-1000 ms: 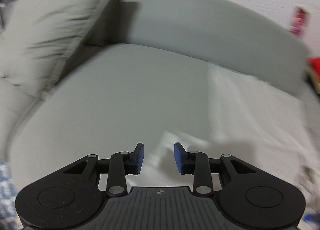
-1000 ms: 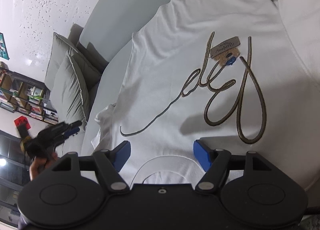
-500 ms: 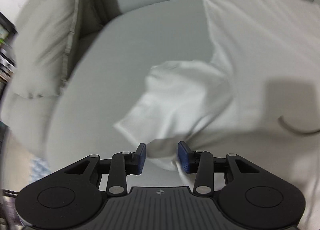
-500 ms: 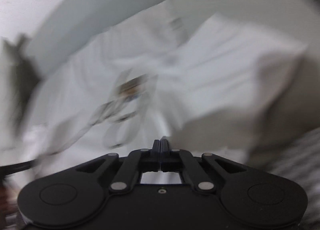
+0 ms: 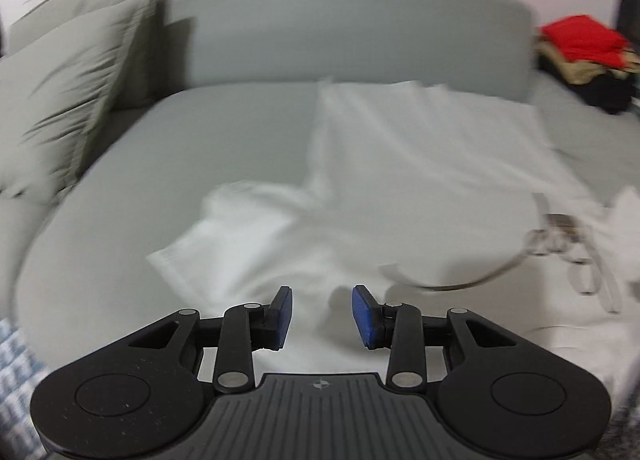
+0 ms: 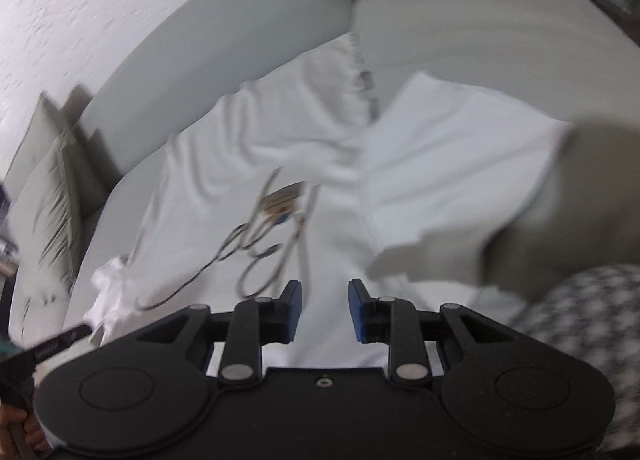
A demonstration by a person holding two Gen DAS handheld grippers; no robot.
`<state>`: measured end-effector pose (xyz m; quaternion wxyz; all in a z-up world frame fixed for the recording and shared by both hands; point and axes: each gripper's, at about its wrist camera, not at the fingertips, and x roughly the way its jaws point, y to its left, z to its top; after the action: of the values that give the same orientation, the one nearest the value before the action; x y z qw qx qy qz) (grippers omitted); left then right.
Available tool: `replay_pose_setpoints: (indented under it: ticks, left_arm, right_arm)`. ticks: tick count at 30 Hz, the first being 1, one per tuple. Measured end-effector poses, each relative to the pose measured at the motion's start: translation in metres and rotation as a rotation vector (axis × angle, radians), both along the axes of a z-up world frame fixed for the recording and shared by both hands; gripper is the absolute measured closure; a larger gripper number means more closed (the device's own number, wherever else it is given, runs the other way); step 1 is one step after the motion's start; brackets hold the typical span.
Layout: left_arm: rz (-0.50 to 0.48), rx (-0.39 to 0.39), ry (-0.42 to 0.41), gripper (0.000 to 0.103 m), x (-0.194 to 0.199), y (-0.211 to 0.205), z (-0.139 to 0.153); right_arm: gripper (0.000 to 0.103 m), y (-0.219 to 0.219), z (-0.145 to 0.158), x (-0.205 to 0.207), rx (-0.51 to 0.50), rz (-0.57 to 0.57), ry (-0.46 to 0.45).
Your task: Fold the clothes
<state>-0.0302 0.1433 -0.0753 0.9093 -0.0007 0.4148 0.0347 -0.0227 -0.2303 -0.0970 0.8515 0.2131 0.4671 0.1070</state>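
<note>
— Where is the shirt (image 5: 420, 179) found right now?

— It is spread face up on the seat of the grey sofa (image 5: 200, 163), the script print (image 6: 256, 244) showing. One sleeve (image 5: 224, 227) is bunched at the left side; the other sleeve (image 6: 452, 163) is laid flat at the right.

— How is it judged to handle?

— Light, soft, limp cotton by the look of the wrinkles. No shape is likely to be held when lifted, so a pinch at a hem, a shoulder seam or a sleeve edge is suggested.

— And its direction?

— The long axis is run from the collar end, nearest the tongs, away to the hem by the sofa back.

— The tongs?

— The left gripper (image 5: 322, 314) is seen spread, nothing pinched, over the cloth beside the crumpled sleeve. The right gripper (image 6: 324, 310) is also spread and empty, near the collar. Cushions (image 5: 68, 91) are seen left, a pile of clothes (image 5: 584, 55) far right.
</note>
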Motion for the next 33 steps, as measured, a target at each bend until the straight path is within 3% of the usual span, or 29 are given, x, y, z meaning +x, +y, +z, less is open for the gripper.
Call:
replay_pose_setpoints:
  ticks: [9,16,18,22,24,28,33]
  left_arm:
    - [-0.135,0.015,0.102,0.066,0.020,-0.061,-0.037]
    - [-0.170,0.024,0.148,0.064,-0.002,-0.057,-0.043]
    - [-0.197,0.065,0.175,0.065,-0.017,-0.059,-0.041]
    - [-0.248,0.049,0.242,0.068,-0.048,-0.055,-0.042]
    - [-0.235,0.045,0.181,0.067,-0.059,-0.046,-0.031]
    - [-0.169,-0.015,-0.008,0.067,-0.063,-0.022,0.017]
    - [-0.099,-0.077,-0.268,0.067,-0.052,0.002,0.088]
  right_arm:
    - [0.077,0.063,-0.003,0.009,-0.092,0.191,0.017]
    - [0.076,0.075,-0.015,-0.011,-0.205,0.290,0.059]
    - [0.076,0.074,-0.015,-0.025,-0.239,0.337,0.102]
    - [0.076,0.060,-0.029,-0.050,-0.221,0.365,0.260]
    - [0.076,0.048,-0.020,-0.055,-0.158,0.336,0.230]
    - [0.075,0.026,0.041,-0.047,-0.019,0.234,0.023]
    - [0.057,0.002,0.117,-0.025,0.125,0.108,-0.242]
